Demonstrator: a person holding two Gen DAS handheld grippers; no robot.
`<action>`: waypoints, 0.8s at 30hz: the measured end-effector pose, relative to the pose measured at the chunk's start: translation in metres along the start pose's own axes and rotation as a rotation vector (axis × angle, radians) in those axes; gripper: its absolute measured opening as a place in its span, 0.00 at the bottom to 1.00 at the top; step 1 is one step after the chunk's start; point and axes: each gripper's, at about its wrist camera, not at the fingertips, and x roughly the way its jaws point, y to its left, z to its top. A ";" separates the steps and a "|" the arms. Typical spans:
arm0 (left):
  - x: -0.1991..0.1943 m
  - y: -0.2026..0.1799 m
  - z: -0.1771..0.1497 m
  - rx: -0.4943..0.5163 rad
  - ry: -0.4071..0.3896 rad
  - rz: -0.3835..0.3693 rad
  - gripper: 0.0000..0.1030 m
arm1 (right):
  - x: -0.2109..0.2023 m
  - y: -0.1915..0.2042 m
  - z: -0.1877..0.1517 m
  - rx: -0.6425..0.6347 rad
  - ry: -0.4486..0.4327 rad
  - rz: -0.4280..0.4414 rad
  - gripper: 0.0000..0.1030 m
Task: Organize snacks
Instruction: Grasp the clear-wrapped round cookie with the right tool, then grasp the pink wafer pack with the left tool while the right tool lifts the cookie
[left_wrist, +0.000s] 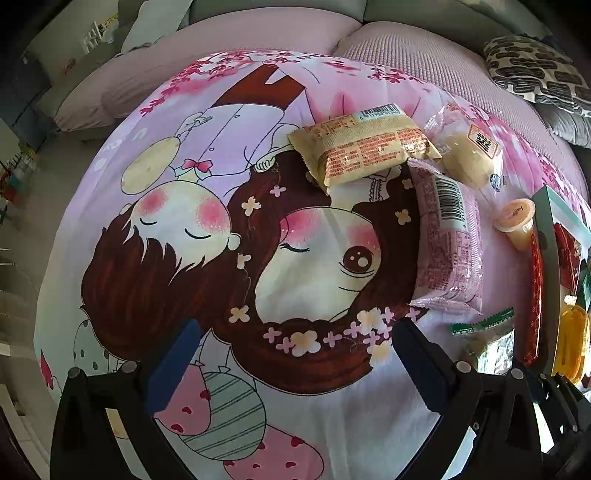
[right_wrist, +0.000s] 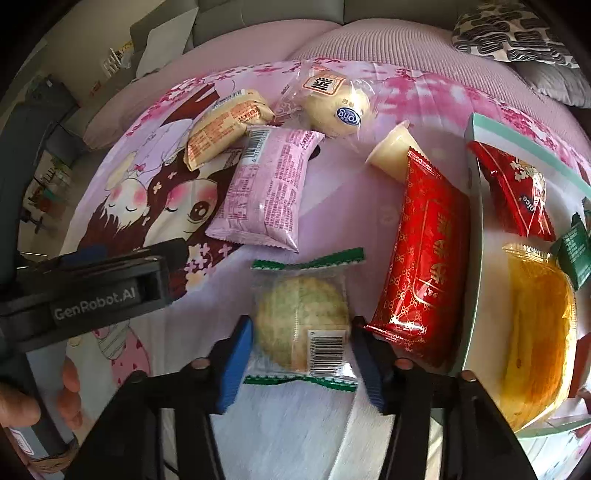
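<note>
My right gripper (right_wrist: 301, 332) is open, its blue pads on either side of a clear green-edged pastry packet (right_wrist: 303, 325) lying on the cartoon-print cloth; I cannot tell whether the pads touch it. To its right lies a red packet (right_wrist: 424, 254) against the white tray (right_wrist: 476, 236), which holds a small red packet (right_wrist: 517, 188), a yellow packet (right_wrist: 539, 325) and a green one (right_wrist: 576, 254). A pink packet (right_wrist: 266, 192), a beige packet (right_wrist: 225, 125), a bun in clear wrap (right_wrist: 336, 103) and a jelly cup (right_wrist: 391, 151) lie farther off. My left gripper (left_wrist: 295, 339) is open and empty above the cloth.
The cloth (left_wrist: 295, 258) covers a pink cushioned surface. A patterned pillow (left_wrist: 535, 70) lies at the far right. In the left wrist view the pink packet (left_wrist: 450, 243), beige packet (left_wrist: 362, 147), jelly cup (left_wrist: 515, 221) and tray (left_wrist: 550, 258) sit to the right.
</note>
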 end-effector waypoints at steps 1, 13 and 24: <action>0.000 0.001 0.000 -0.003 -0.002 0.000 1.00 | 0.000 0.000 0.000 0.002 -0.002 0.001 0.52; -0.015 0.027 0.011 -0.143 -0.094 -0.083 1.00 | -0.033 0.008 0.002 -0.001 -0.079 0.091 0.52; -0.017 -0.021 0.027 -0.058 -0.129 -0.181 0.99 | -0.067 -0.044 0.008 0.142 -0.157 0.033 0.52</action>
